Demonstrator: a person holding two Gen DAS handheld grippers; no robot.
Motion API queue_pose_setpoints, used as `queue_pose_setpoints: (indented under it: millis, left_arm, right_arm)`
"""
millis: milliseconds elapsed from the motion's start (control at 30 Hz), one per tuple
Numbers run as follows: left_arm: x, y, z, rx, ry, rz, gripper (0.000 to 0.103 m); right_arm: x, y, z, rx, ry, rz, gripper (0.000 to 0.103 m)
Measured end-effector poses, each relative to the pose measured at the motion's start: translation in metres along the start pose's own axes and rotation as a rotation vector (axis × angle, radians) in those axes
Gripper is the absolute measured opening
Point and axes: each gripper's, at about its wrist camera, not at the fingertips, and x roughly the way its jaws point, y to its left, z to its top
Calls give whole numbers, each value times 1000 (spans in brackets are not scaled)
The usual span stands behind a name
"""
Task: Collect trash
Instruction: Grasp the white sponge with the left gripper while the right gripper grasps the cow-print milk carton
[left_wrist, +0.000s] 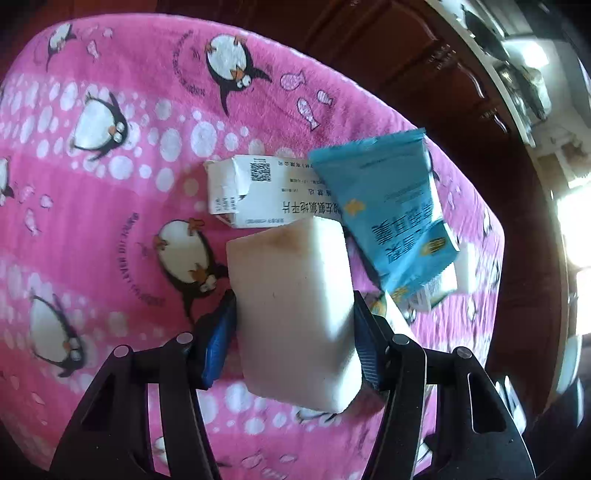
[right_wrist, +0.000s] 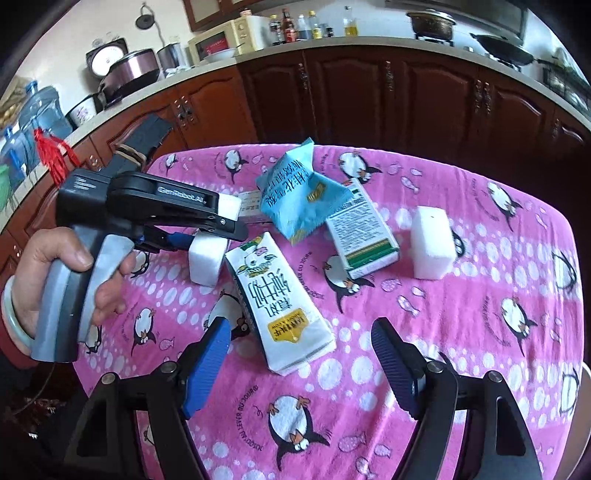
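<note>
my left gripper (left_wrist: 291, 325) squeezes the white sponge (left_wrist: 295, 310); right gripper (right_wrist: 299, 365) hangs open over the tissue pack (right_wrist: 280, 306). a shallow pinch could drop the sponge.

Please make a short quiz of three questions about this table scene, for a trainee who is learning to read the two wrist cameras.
1. True or false: the left gripper is shut on a white foam block.
2. Which item lies nearest in front of the right gripper?
A. the blue snack packet
B. the white milk carton
C. the green-striped box
3. Fill in: the second white foam block stands on the pink ______ tablecloth.

Key
1. True; the blue pads press both of its sides.
2. B; it lies just ahead of the open fingers.
3. penguin
</note>
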Motion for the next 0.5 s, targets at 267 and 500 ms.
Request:
queue_pose_setpoints:
  millis: [267,500]
  left_arm:
    - [-49,8,-20,107,-65,65,57]
    - [-59,-12,-47,221,-149,176,57]
  right_arm:
    - [43,20,19,-108,74,8,76]
    - [84,36,28,-188,162,-40,60]
